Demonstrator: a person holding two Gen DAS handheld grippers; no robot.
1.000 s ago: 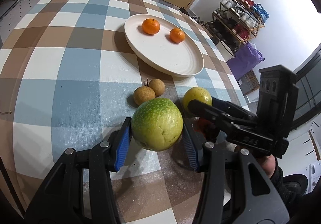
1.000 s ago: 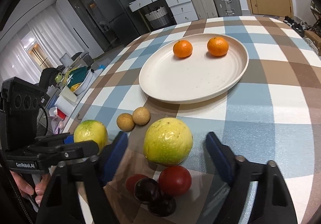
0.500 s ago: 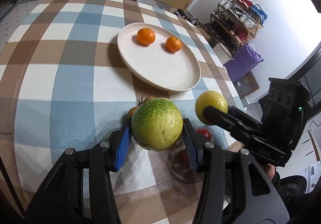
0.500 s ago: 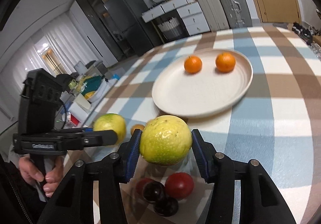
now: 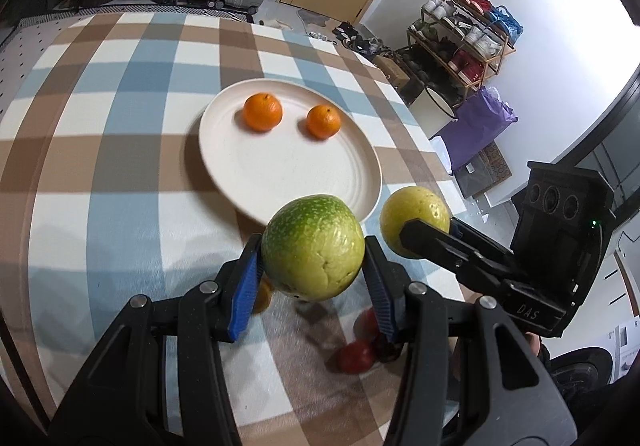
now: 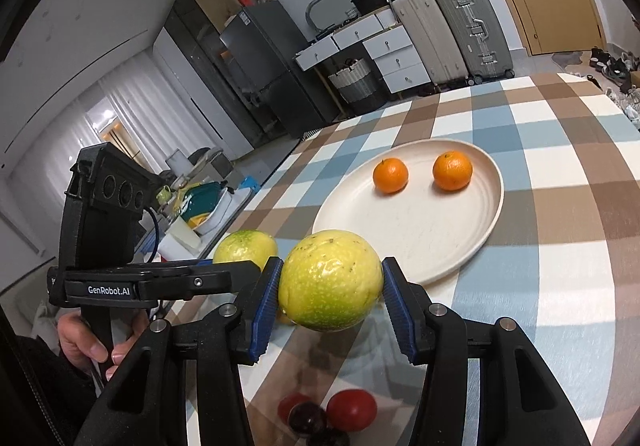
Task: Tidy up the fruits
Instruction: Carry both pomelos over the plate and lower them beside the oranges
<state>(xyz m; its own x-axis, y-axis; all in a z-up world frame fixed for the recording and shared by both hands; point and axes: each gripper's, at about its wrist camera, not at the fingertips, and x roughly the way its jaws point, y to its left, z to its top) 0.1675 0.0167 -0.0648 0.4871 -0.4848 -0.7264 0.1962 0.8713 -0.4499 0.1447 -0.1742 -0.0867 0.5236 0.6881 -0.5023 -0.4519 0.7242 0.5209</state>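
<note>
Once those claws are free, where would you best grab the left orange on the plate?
Probably from above, across its widest middle. The left orange is round and sits alone on the flat plate, clear of the other orange and the rim, so blue pads could close on opposite sides.

Light: bright, even indoor; daylight glows through curtains at left of right wrist view.
Shadows: soft, under plate.
Blur: motion smear on desk and red fruit.
Distortion: strong fisheye; black vignette corners.
</note>
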